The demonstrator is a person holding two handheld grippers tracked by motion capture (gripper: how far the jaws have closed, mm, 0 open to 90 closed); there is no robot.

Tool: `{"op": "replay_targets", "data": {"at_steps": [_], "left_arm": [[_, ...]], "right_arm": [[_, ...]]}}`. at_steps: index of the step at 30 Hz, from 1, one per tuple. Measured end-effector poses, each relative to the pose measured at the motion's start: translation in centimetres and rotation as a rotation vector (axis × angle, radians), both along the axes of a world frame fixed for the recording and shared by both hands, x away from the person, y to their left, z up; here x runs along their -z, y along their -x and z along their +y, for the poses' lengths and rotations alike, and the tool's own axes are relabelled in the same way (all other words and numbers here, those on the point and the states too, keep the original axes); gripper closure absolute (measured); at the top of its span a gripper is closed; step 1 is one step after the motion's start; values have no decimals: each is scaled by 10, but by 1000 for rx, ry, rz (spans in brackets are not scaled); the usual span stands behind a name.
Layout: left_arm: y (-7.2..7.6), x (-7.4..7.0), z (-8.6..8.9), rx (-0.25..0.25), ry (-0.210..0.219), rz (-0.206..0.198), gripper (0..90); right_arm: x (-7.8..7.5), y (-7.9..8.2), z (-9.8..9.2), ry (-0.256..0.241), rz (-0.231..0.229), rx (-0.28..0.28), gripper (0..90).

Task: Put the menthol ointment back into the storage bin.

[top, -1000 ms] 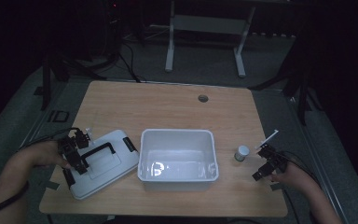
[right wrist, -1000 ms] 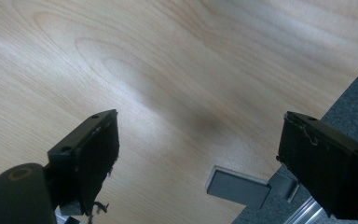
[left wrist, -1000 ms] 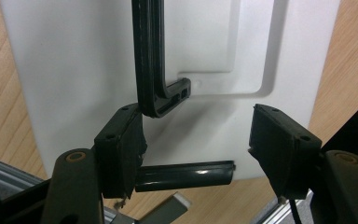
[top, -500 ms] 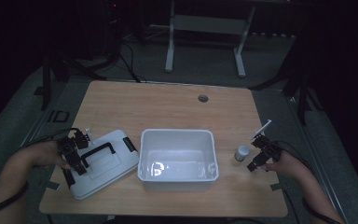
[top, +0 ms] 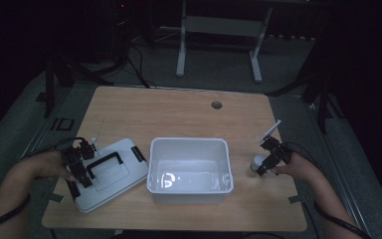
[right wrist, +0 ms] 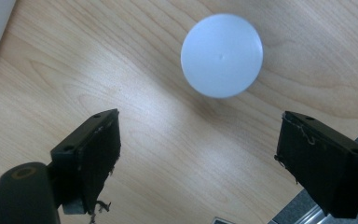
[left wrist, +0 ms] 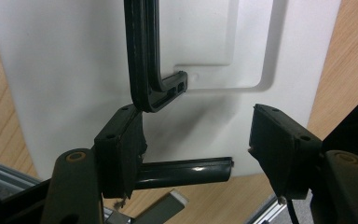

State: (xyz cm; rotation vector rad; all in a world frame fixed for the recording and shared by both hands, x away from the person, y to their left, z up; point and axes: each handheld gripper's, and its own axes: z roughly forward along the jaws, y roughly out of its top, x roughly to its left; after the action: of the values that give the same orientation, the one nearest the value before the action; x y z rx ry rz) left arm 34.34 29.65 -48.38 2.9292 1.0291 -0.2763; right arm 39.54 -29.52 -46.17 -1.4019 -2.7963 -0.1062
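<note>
**Two claws, one lid, one small white-capped jar**

The tabletop [top: 179, 107] under me is pale wood with a fine straight grain, rectangular, with one round cable hole [top: 216, 105] near its far edge. On it I count one white plastic bin [top: 189, 169], open-topped, smooth-walled and rounded at the corners, sitting just inside the middle of the near edge; one flat white lid [top: 110, 174] with a black bar handle [top: 103, 163] and black latches, lying askew toward the near left corner, beside the bin; and one small jar [top: 256, 163] toward the near right corner, its cap [right wrist: 222, 55] a plain matte white disc (dead round from above).

My left claw [top: 77, 165] hangs over the left end of the lid, my forearm coming in from the near left. In the left gripper view its jaws stand moderately apart above the smooth, moulded lid [left wrist: 65, 70], one black jaw right next to the bent end of the glossy handle [left wrist: 144, 60]; nothing is clamped between them.

My right claw [top: 269, 158] is just beside the jar, on its right, my hand [top: 298, 167] low over the wood near the right edge. In the right gripper view its worn, fraying pads [right wrist: 100, 154] gape wide, the cap ahead of the gap, untouched.
</note>
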Motion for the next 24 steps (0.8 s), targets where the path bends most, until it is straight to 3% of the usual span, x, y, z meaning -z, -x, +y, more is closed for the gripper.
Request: {"op": "replay_targets", "data": {"at_steps": [16, 24], "left_arm": [[-1, 4, -3, 7, -7, 15, 350], [-2, 5, -5, 16, -7, 25, 351]], "right_arm": [[11, -20, 12, -23, 27, 1, 134], [26, -28, 20, 58, 29, -32, 222]]}}
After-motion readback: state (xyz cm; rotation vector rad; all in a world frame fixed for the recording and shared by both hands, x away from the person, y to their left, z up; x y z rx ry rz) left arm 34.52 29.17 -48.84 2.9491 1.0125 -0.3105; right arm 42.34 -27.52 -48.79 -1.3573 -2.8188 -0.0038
